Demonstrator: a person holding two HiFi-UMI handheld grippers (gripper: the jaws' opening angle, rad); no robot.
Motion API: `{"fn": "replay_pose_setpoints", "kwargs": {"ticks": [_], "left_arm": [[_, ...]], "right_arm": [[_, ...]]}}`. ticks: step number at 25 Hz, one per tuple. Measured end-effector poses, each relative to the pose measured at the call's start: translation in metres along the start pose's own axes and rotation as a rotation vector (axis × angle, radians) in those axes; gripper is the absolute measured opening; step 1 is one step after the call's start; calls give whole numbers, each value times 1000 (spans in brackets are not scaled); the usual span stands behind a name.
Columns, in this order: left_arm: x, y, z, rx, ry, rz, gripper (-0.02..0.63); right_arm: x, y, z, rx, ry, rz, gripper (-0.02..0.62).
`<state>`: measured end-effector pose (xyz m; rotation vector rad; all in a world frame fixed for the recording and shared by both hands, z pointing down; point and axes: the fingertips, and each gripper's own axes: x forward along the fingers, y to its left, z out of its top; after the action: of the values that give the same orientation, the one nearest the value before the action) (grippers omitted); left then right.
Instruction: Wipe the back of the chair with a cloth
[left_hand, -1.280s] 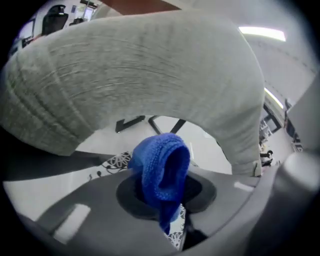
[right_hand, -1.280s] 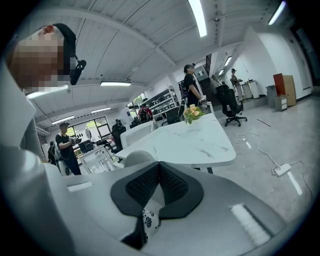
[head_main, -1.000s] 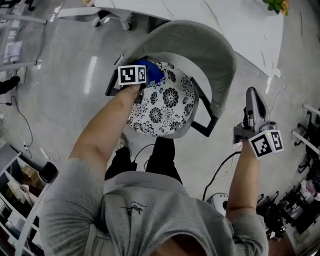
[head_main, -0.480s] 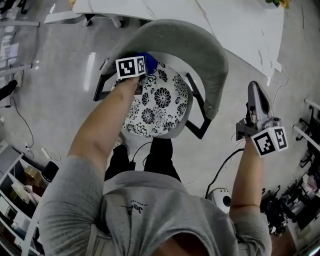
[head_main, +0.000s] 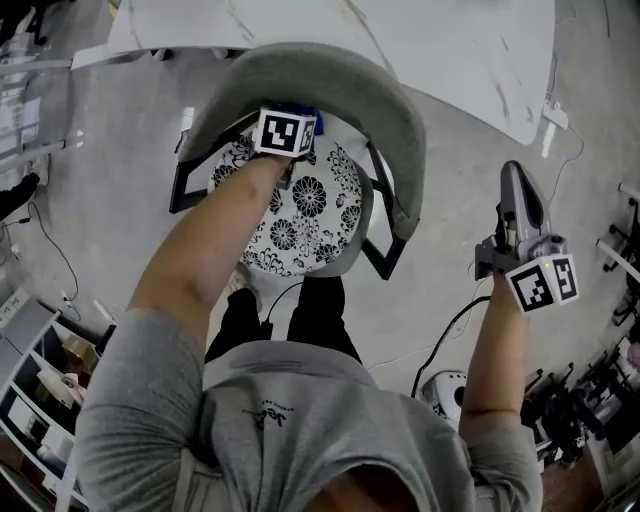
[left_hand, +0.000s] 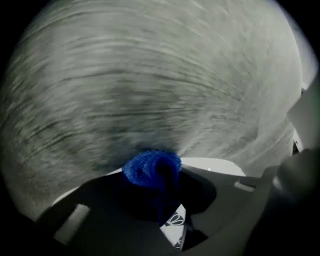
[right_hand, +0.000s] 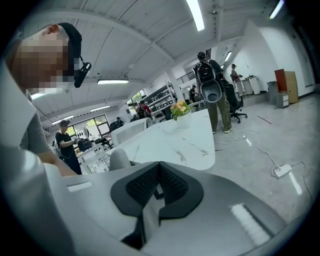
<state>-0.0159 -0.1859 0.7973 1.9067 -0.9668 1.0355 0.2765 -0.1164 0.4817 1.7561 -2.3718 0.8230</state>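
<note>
Your cloth (left_hand: 145, 167) is soft and light. It will fold and bunch under pressure, so hold it by a gathered wad, as you have it, with a fat pad proud of the tips. Your left tongs (left_hand: 162, 176) are clamped on that blue wad, which looks pressed to the inner face of the grey chair back (left_hand: 150, 75), above the flowered seat (head_main: 310, 215). Your right tongs (right_hand: 159, 167) are closed on nothing, well off to the side over the floor (head_main: 440, 290).
</note>
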Motion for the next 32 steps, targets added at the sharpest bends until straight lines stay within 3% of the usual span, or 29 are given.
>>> {"fn": "replay_pose_setpoints", "kwargs": {"ticks": [5, 10, 20, 24, 28, 30, 32], "left_arm": [[8, -53, 13, 202, 17, -42, 123], [16, -117, 8, 345, 28, -151, 123], [12, -214, -47, 688, 84, -303, 121], [7, -242, -70, 767, 90, -362, 121], [-13, -263, -99, 894, 80, -472, 121], [-30, -266, -110, 894, 72, -511, 121], [-49, -259, -111, 815, 57, -509, 121]], "right_arm": [[-15, -17, 6, 4, -25, -15, 3], [-28, -31, 4, 17, -33, -29, 3], [-49, -34, 6, 22, -70, -20, 3], [-56, -31, 9, 15, -83, -13, 3], [-63, -22, 9, 14, -87, -10, 3], [-65, -13, 11, 12, -85, -1, 3], [-67, -1, 17, 1, -82, 17, 3]]}}
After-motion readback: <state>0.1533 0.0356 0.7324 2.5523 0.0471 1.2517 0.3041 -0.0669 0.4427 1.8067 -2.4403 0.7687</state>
